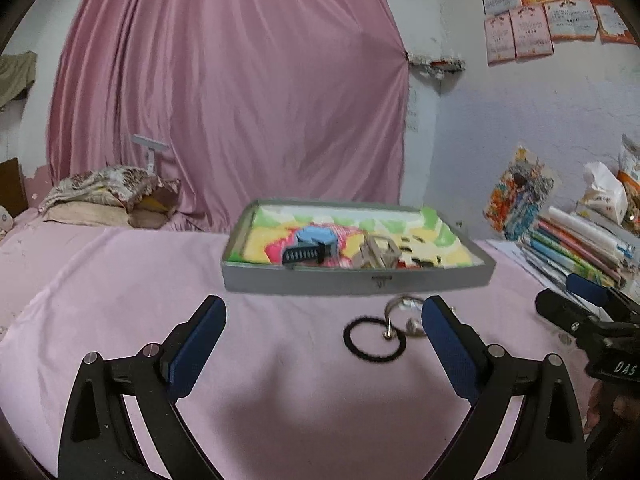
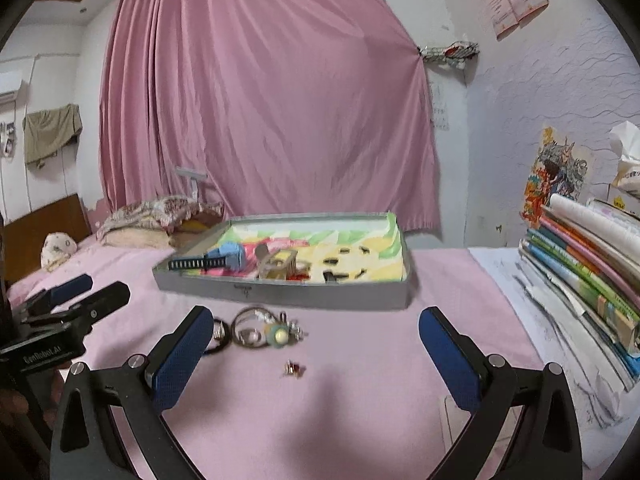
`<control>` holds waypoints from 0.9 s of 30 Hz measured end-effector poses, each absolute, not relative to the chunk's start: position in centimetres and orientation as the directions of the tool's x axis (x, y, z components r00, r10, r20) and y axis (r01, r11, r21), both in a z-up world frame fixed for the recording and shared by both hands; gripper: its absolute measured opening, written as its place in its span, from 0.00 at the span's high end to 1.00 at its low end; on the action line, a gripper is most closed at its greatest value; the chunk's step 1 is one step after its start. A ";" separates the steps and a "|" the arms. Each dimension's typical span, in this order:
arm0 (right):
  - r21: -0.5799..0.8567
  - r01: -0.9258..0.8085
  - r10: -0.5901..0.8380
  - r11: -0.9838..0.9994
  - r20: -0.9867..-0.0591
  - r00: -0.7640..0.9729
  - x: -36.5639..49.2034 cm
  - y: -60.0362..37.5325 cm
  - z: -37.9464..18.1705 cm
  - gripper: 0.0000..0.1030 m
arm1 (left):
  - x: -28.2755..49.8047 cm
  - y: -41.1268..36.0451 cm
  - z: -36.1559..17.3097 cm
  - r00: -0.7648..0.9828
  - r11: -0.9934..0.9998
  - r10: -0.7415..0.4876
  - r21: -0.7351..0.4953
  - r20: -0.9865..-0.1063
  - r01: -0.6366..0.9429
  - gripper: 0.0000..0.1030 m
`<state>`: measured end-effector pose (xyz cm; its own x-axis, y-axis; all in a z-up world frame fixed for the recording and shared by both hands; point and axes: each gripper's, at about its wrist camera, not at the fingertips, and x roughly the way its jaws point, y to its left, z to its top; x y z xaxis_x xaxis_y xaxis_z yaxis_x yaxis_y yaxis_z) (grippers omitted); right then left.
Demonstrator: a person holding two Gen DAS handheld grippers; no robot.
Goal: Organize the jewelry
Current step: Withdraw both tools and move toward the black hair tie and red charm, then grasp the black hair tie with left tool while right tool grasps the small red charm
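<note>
A shallow grey box (image 1: 304,281) with a colourful lining stands on the pink sheet; it shows in the right wrist view too (image 2: 280,292). Inside lie a black comb-like clip (image 2: 191,263), a blue piece and a beige clip (image 2: 280,266). In front of it lie a black hair tie (image 1: 374,338), silver rings (image 2: 249,326), a pale round charm (image 2: 280,335) and a small red earring (image 2: 294,369). My left gripper (image 1: 322,344) is open and empty, just left of the hair tie. My right gripper (image 2: 316,354) is open and empty over the jewelry.
A stack of books and papers (image 2: 584,280) lies at the right, with a tissue pack (image 1: 604,194) behind it. Pillows (image 2: 156,216) lie at the back left. A pink curtain (image 2: 260,100) hangs behind the bed.
</note>
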<state>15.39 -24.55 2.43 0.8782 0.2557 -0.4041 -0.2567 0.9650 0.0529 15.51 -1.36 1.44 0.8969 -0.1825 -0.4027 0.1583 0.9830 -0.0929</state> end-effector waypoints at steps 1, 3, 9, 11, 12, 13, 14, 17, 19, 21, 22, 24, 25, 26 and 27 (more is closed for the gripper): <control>0.048 -0.260 0.256 0.964 -0.420 0.871 15.5 -24.5 2.1 0.00 | 15.7 -1.4 1.3 0.887 0.981 -0.193 -0.096 -0.420 0.168 0.07; 0.040 -0.269 0.257 0.962 -0.458 0.851 15.9 -24.4 1.5 0.00 | 16.3 -1.5 0.7 0.864 0.978 -0.210 -0.105 -0.458 0.182 0.07; 0.053 -0.283 0.264 0.958 -0.548 0.794 17.1 -24.1 -0.1 0.07 | 18.6 -1.7 -0.6 0.787 0.974 -0.225 -0.127 -0.575 0.186 0.07; 0.052 -0.285 0.262 0.957 -0.575 0.775 17.6 -23.9 -0.4 0.15 | 19.1 -1.6 -0.7 0.772 0.972 -0.235 -0.140 -0.590 0.188 0.08; 0.056 -0.287 0.264 0.956 -0.585 0.767 17.7 -23.8 -0.6 0.17 | 19.5 -1.7 -0.8 0.763 0.971 -0.237 -0.142 -0.601 0.191 0.08; 0.064 -0.290 0.270 0.955 -0.594 0.758 18.0 -23.9 -0.8 0.21 | 19.9 -1.8 -0.8 0.755 0.971 -0.238 -0.139 -0.612 0.193 0.08; 0.068 -0.291 0.271 0.954 -0.607 0.747 18.2 -23.8 -0.9 0.26 | 20.2 -1.8 -0.9 0.747 0.971 -0.237 -0.137 -0.621 0.195 0.09; 0.072 -0.297 0.273 0.952 -0.635 0.722 18.8 -23.5 -1.3 0.37 | 21.1 -2.2 -1.2 0.724 0.970 -0.239 -0.127 -0.647 0.207 0.19; 0.074 -0.305 0.279 0.949 -0.648 0.709 19.2 -23.2 -1.5 0.42 | 21.7 -2.4 -1.4 0.709 0.970 -0.239 -0.121 -0.664 0.213 0.23; 0.079 -0.312 0.285 0.947 -0.658 0.697 19.5 -23.0 -1.6 0.46 | 22.3 -2.6 -1.6 0.694 0.968 -0.242 -0.123 -0.679 0.217 0.31; 0.080 -0.315 0.286 0.946 -0.666 0.689 19.7 -22.9 -1.7 0.50 | 22.7 -2.7 -1.7 0.686 0.968 -0.241 -0.123 -0.687 0.217 0.34; 0.085 -0.323 0.292 0.943 -0.679 0.674 20.0 -22.7 -1.9 0.55 | 23.4 -2.9 -2.0 0.664 0.969 -0.237 -0.121 -0.709 0.218 0.43; 0.088 -0.326 0.295 0.941 -0.683 0.668 20.2 -22.6 -1.9 0.58 | 23.8 -2.9 -2.2 0.655 0.968 -0.240 -0.123 -0.717 0.220 0.48; 0.090 -0.329 0.298 0.940 -0.687 0.663 20.3 -22.5 -2.0 0.61 | 24.1 -3.0 -2.3 0.646 0.966 -0.245 -0.129 -0.723 0.222 0.52; 0.090 -0.332 0.299 0.939 -0.691 0.658 20.4 -22.4 -2.0 0.62 | 24.4 -3.0 -2.5 0.633 0.966 -0.248 -0.135 -0.734 0.222 0.55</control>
<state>20.41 -22.39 -2.04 0.6585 0.2989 -0.6907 -0.3316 0.9391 0.0903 24.39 -3.05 -2.50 0.6327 -0.2481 -0.7336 0.2223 0.9656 -0.1348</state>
